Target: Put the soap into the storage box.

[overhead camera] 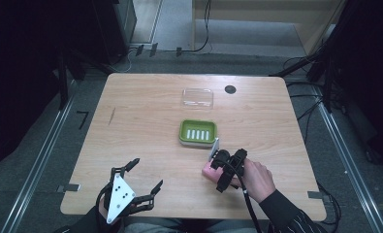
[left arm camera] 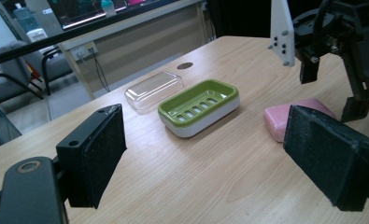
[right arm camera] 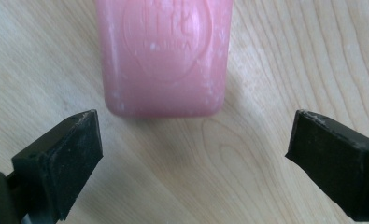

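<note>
Soap [right arm camera: 166,56] lies flat on the worktop [overhead camera: 145,126], just ahead of my right hand-held gripper [right arm camera: 194,154], whose jaws gape wide and empty. Closing too early, I'd nip only its near edge and squirt it away. Left hand-held gripper [overhead camera: 143,177] idles wide too, near the dish [overhead camera: 198,132].

Right hand-held gripper [overhead camera: 217,167] over pink soap [overhead camera: 210,171], near green dish [overhead camera: 198,132].
</note>
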